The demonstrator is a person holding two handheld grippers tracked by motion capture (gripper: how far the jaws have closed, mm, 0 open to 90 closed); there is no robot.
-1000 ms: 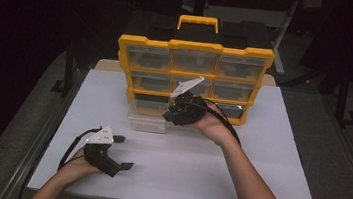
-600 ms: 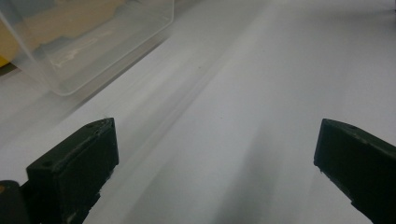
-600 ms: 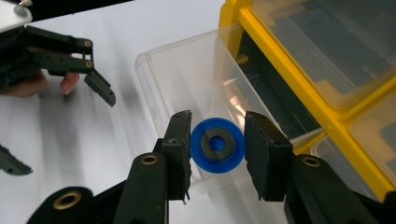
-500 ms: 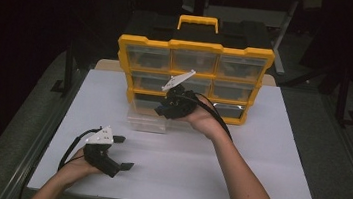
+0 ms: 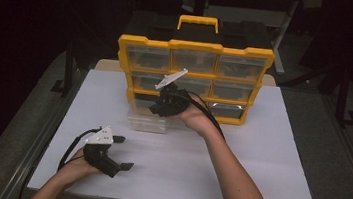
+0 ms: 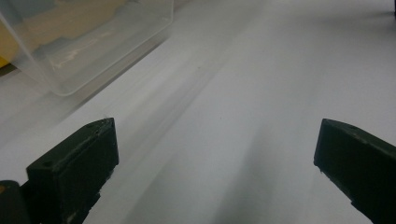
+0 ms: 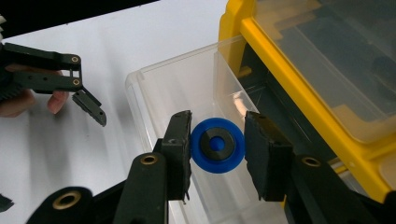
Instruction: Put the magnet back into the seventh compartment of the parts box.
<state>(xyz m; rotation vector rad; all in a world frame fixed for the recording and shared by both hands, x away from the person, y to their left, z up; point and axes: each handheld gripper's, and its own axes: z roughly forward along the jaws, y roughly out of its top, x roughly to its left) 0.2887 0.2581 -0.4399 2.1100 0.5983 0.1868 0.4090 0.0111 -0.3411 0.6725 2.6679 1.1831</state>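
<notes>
The right gripper (image 7: 217, 144), clamped on a blue wheel (image 7: 217, 145), has moved leftward over the clear drawer (image 7: 187, 88) pulled from the yellow organizer (image 5: 192, 76), seemingly ready to drop it, while the left gripper (image 5: 121, 151) rests wide open.

Black gripper (image 5: 123, 152) bodies, white top plates, trailing black cables.

The right claw (image 5: 156, 108) sits just above the frame's middle in the high view, its forearm running up from the lower right edge; in its own view the jaws are clamped close together. The left claw (image 5: 120, 151) rests low at lower left, held in a hand, pointing right, its jaws spread wide apart with nothing between them.
</notes>
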